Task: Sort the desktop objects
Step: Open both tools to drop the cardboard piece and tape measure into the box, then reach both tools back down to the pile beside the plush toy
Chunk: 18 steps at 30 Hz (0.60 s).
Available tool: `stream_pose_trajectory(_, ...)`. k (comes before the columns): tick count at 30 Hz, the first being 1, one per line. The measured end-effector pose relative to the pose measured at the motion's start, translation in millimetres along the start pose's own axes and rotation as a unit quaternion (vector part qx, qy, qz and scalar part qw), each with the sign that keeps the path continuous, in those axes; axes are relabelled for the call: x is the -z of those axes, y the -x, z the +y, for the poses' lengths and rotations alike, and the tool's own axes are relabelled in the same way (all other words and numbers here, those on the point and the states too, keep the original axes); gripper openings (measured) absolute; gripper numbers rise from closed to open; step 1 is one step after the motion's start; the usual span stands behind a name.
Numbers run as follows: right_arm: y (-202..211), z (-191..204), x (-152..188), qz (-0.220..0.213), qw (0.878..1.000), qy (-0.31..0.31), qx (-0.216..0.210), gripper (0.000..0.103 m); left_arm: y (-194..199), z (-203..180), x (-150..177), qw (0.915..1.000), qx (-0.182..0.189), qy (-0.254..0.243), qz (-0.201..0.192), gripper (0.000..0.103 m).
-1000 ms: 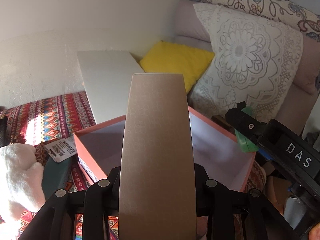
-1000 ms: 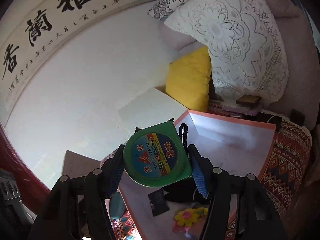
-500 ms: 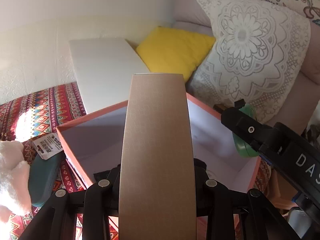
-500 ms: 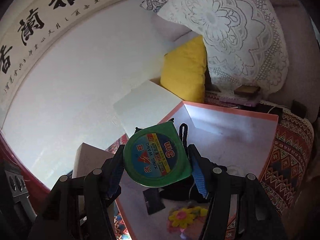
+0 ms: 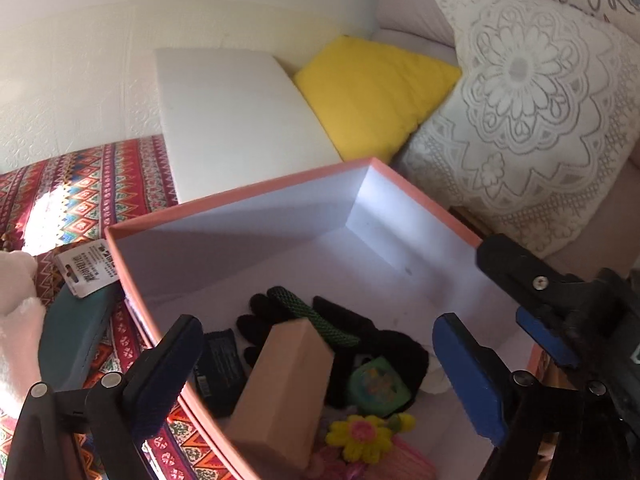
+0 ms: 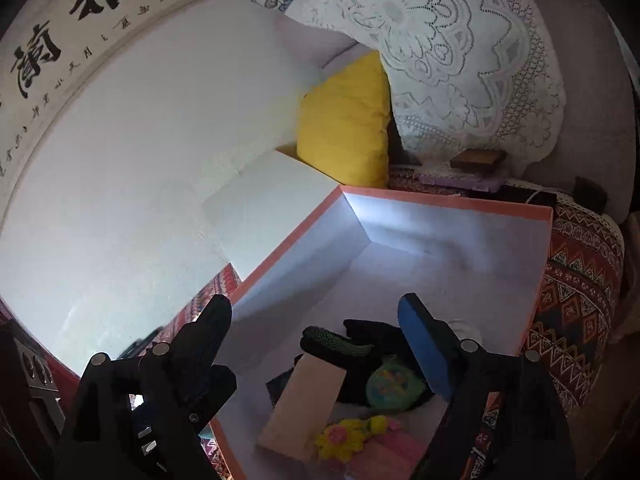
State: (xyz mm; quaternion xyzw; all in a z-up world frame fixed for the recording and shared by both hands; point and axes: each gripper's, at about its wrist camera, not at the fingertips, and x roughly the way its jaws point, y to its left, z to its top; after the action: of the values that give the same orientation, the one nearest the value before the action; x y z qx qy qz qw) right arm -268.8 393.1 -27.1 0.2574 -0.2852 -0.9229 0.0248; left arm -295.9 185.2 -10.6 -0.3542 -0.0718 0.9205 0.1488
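Note:
A pink storage box (image 5: 240, 194) (image 6: 440, 197) with a white inside stands open below both grippers. On its floor lie a tan cardboard box (image 5: 280, 392) (image 6: 304, 400), tilted, a green tape measure (image 5: 378, 386) (image 6: 394, 386), black gloves (image 5: 360, 332) and a yellow flower toy (image 5: 360, 438) (image 6: 340, 436). My left gripper (image 5: 316, 368) hangs open over the box with nothing between its fingers. My right gripper (image 6: 316, 340) is open too and holds nothing; it also shows at the right edge (image 5: 532, 292) of the left wrist view.
A white foam board (image 5: 236, 116) leans on the wall behind the box, next to a yellow cushion (image 5: 372, 92) and a lace pillow (image 5: 520, 100). Left of the box, on the patterned cloth (image 5: 92, 176), lie a teal case (image 5: 72, 336), a tag and a white plush toy (image 5: 16, 320).
The left gripper opened and let the tan box go; the right gripper opened and let the tape measure go. Both things now lie inside the pink box.

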Motion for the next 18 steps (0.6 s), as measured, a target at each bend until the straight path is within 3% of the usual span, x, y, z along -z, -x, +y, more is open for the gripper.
stream_pose_trajectory(10,10,21,6,0.003,1.000,0.025,-0.007,0.088,14,16,6,0.9997,-0.018,0.014,-0.005,0.096)
stream_pose_trajectory(18,27,42,12,-0.004,0.999,0.044,-0.013,0.088,59,36,18,0.9988,-0.034,0.024,-0.026,0.096)
